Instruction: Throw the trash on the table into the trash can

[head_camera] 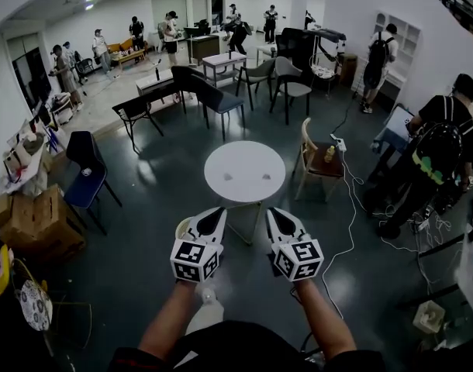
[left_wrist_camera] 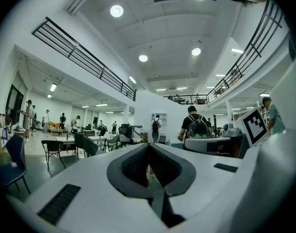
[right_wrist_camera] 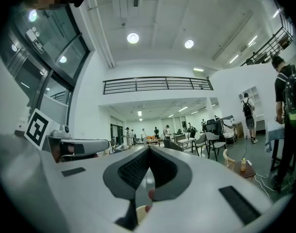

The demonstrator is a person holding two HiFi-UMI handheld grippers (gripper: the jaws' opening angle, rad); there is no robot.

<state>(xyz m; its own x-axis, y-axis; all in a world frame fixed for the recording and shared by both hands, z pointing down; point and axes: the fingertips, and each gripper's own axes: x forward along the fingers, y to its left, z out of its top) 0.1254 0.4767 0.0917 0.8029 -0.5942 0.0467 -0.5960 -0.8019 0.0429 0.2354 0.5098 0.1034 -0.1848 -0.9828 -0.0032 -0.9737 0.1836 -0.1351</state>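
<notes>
A round white table [head_camera: 244,155] stands a little way ahead of me. Two small pieces of trash lie on it, one at the left [head_camera: 227,177] and one at the right [head_camera: 266,177]. Side by side and level below the table's near edge are my left gripper [head_camera: 218,212] and my right gripper [head_camera: 272,212], both pointing toward it. Each has its jaws closed with nothing between them, as the left gripper view [left_wrist_camera: 149,147] and the right gripper view [right_wrist_camera: 149,149] also show. A tan woven trash can [head_camera: 181,226] peeks out behind the left gripper.
A wooden chair [head_camera: 318,161] with a bottle on its seat stands right of the table. A blue chair [head_camera: 85,173] and cardboard boxes [head_camera: 35,223] are at the left. Cables [head_camera: 349,231] run over the floor at the right, near a person with a backpack [head_camera: 438,153].
</notes>
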